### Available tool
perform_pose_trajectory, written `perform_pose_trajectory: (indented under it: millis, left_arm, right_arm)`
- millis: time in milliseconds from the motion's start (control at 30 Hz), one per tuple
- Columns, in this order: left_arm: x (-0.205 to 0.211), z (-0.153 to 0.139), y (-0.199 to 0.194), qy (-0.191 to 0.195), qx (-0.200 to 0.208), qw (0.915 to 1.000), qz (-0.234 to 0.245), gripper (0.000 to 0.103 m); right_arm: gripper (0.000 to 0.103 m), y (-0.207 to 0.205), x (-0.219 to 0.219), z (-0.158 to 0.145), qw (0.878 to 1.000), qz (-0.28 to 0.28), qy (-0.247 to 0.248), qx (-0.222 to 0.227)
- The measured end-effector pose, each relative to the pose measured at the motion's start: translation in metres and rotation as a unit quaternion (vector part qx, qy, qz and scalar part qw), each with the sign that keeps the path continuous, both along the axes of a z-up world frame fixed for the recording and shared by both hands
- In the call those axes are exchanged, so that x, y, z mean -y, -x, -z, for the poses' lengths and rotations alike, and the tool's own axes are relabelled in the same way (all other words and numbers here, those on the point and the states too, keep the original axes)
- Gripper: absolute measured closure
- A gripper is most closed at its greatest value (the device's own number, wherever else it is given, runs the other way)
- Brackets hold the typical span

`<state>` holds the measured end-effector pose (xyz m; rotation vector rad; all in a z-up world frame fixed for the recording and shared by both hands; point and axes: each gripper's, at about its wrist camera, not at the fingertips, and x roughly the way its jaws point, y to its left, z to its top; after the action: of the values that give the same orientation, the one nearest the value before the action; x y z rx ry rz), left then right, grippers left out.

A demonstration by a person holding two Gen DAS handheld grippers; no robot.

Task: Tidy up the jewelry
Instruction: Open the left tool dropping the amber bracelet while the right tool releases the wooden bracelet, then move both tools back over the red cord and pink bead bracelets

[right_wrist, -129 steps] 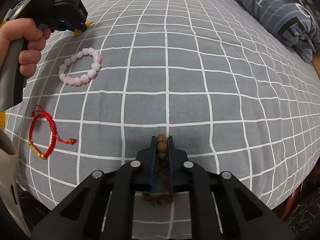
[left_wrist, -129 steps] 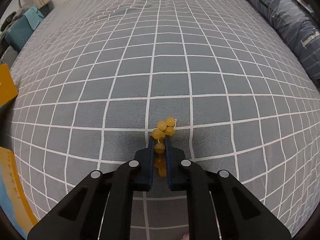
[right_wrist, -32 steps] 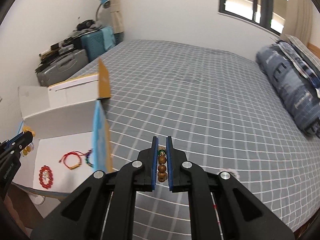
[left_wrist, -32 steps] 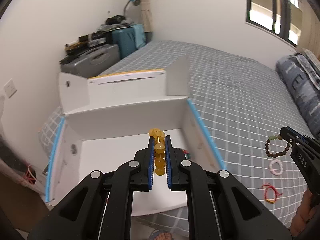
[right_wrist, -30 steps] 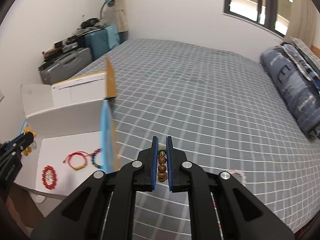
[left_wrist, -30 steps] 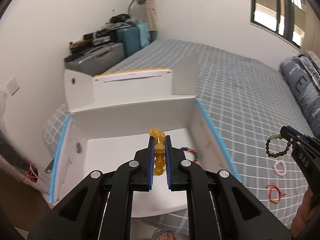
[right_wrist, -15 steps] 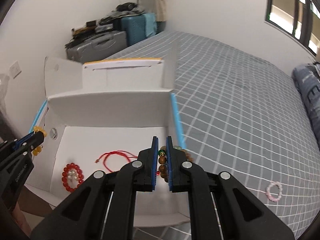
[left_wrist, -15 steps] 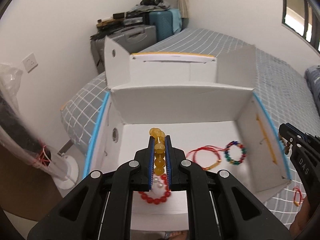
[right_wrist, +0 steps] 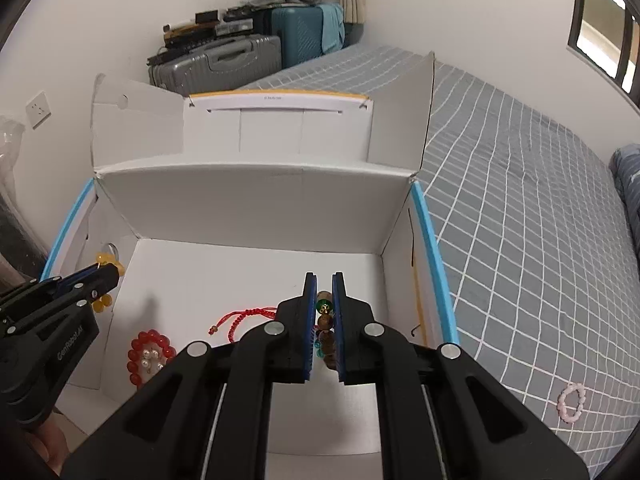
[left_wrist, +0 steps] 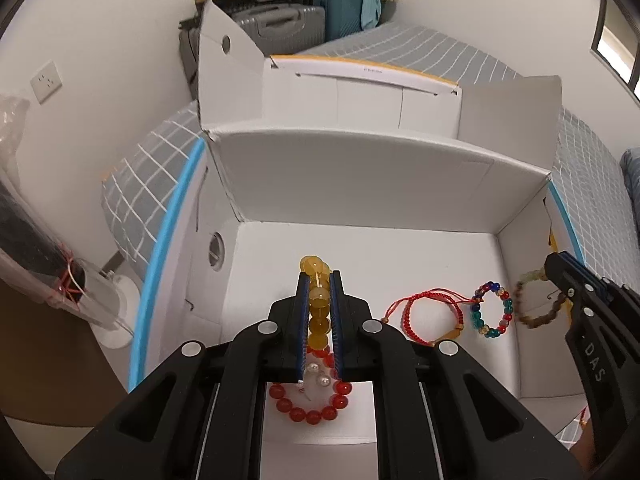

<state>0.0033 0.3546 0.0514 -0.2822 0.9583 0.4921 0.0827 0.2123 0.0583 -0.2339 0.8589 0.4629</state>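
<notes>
My left gripper [left_wrist: 319, 280] is shut on a yellow bead bracelet [left_wrist: 318, 300] and holds it over the left side of the open white box [left_wrist: 360, 176]. My right gripper [right_wrist: 324, 280] is shut on a brown wooden bead bracelet [right_wrist: 325, 322] with a green bead, held over the box's right side; it also shows in the left wrist view [left_wrist: 538, 308]. On the box floor lie a red bead bracelet [left_wrist: 310, 406], a red cord bracelet [left_wrist: 424, 312] and a multicolour bead bracelet [left_wrist: 492, 308]. A pink bead bracelet [right_wrist: 572, 402] lies on the bed.
The box [right_wrist: 256, 196] sits at the corner of a grey checked bed [right_wrist: 520, 208] with its flaps raised. Suitcases [right_wrist: 224, 60] stand by the wall behind it. A pillow [right_wrist: 630, 176] lies at the far right.
Both grippers have moved from the bed to above the box and come lower and closer to its floor. Each still holds its bracelet.
</notes>
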Motion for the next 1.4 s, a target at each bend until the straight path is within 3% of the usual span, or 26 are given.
perform_pose_trajectory:
  millis: [167, 433, 467, 500, 533, 600, 667, 733, 800, 1167, 1400]
  left_arm:
    - [-0.006, 0.011, -0.003, 0.028, -0.020, 0.9994, 0.002, 0.094]
    - [-0.014, 0.023, -0.003, 0.022, -0.044, 0.9987, -0.011, 0.091]
    - [-0.015, 0.024, -0.002, 0.022, -0.047, 0.9986, -0.012, 0.090]
    - [-0.015, 0.025, -0.002, 0.022, -0.050, 0.9984, -0.013, 0.081]
    - [-0.016, 0.025, -0.001, 0.020, -0.052, 0.9983, -0.016, 0.067]
    - [-0.016, 0.021, 0.002, 0.017, -0.043, 0.9987, -0.021, 0.049]
    - [-0.017, 0.015, 0.006, 0.011, -0.032, 0.9991, -0.025, 0.036]
    - [-0.017, 0.009, 0.007, 0.003, -0.022, 0.9994, -0.027, 0.022]
    - [-0.016, 0.005, 0.009, -0.002, -0.018, 0.9995, -0.027, 0.019]
    - [-0.007, -0.009, 0.010, -0.024, 0.001, 0.9994, -0.026, 0.011]
    - [0.028, -0.027, 0.003, -0.046, 0.041, 0.9981, -0.003, 0.006]
  right_arm:
    - [0.096, -0.007, -0.006, 0.016, 0.999, 0.004, 0.013, -0.042]
    - [0.096, -0.009, -0.016, 0.031, 0.997, -0.004, 0.024, -0.076]
    - [0.095, -0.010, -0.016, 0.032, 0.997, -0.004, 0.026, -0.077]
    - [0.094, -0.010, -0.016, 0.033, 0.997, -0.005, 0.026, -0.079]
    - [0.091, -0.011, -0.016, 0.034, 0.996, -0.006, 0.026, -0.084]
    - [0.054, -0.010, -0.016, 0.033, 0.996, -0.010, 0.019, -0.087]
    - [0.041, -0.005, -0.017, 0.027, 0.998, -0.013, 0.012, -0.063]
    - [0.036, -0.001, -0.019, 0.024, 0.998, -0.017, 0.015, -0.054]
    - [0.026, 0.002, -0.018, 0.020, 0.999, -0.019, 0.013, -0.046]
    - [0.017, 0.001, -0.002, 0.006, 1.000, 0.003, 0.012, -0.019]
    - [0.011, 0.006, 0.045, -0.018, 0.999, 0.037, 0.000, 0.024]
